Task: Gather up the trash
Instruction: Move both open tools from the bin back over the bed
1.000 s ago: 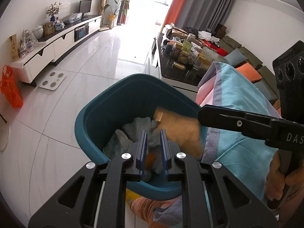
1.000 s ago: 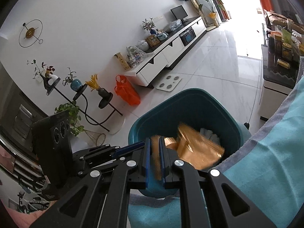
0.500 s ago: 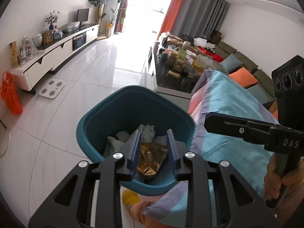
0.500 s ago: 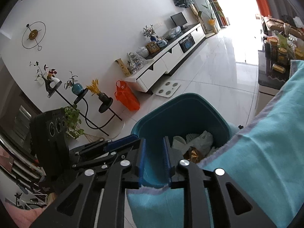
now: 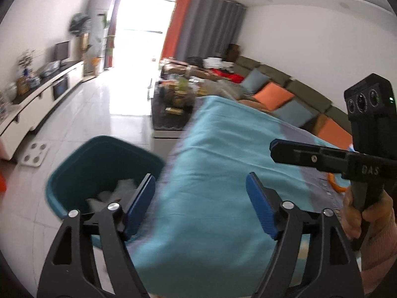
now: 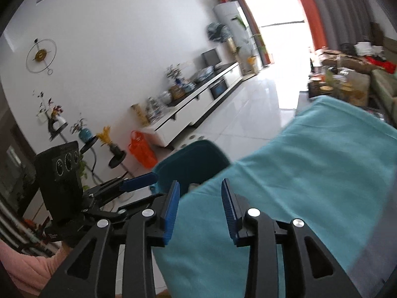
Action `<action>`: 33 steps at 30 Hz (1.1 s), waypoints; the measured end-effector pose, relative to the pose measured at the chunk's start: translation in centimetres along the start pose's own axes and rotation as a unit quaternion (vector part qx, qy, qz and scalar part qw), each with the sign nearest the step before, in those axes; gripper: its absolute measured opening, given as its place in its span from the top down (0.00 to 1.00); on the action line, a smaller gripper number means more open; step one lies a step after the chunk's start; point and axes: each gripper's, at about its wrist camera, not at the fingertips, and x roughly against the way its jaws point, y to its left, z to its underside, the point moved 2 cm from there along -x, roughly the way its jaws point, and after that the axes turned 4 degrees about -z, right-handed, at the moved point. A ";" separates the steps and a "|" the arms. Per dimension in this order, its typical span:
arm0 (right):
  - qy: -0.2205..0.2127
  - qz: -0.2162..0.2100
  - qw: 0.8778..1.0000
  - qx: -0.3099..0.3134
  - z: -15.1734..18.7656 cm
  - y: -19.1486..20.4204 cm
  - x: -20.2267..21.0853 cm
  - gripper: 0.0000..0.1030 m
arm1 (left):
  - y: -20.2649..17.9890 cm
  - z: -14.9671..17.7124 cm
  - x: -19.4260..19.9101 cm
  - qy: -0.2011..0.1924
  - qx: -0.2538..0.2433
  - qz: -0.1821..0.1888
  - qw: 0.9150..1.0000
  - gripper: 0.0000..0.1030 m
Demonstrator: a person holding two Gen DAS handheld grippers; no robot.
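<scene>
Standing wide apart with nothing between its blue pads, the left gripper point(image 5: 201, 198) is hovering over the edge of the cloth point(image 5: 223, 173), its jaws having just been opening. The right gripper point(image 6: 200, 204) is holding its pads moderately apart, also empty, its jaws having just been opening too; it is pointing across the same cloth. In the left view the right gripper point(image 5: 310, 156) is showing side-on at right, a hand point(image 5: 357, 213) in a pink sleeve point(image 5: 382, 248) gripping its handle. In the right view the left gripper point(image 6: 136, 182) is reaching in from the left. The bin point(image 5: 82, 171), teal, is standing on the floor point(image 5: 82, 114) just beside the cloth's edge, left of the left gripper's pads; the trash point(image 5: 111, 193), pale crumpled pieces, is lying inside it, partly hidden by a finger. In the right view the bin point(image 6: 193, 164) is peeking out past the cloth's edge, ahead of the pads. An orange ring point(image 5: 336, 185) is lying on the cloth below the right gripper. Farther off, a white scale point(image 5: 34, 155) is lying on the floor, an orange bag point(image 6: 142, 152) is sitting by the wall, a low cabinet point(image 6: 198, 104) is running along it, and a sofa point(image 5: 285, 94) with cushions is lining the far side. Much is blurred.
</scene>
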 end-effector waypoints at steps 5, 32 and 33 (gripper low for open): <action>-0.023 0.052 0.998 -0.025 1.9 -2.9 4.7 0.66 | -5.3 0.5 -1.4 0.009 -0.038 0.041 0.998 0.19; -0.132 0.259 0.946 -0.147 9.5 -14.7 21.2 0.46 | -24.8 2.4 -6.8 0.072 -0.158 0.179 0.968 0.12; -0.133 0.263 0.944 -0.150 9.7 -15.1 21.6 0.46 | -25.3 2.5 -7.1 0.076 -0.160 0.182 0.967 0.13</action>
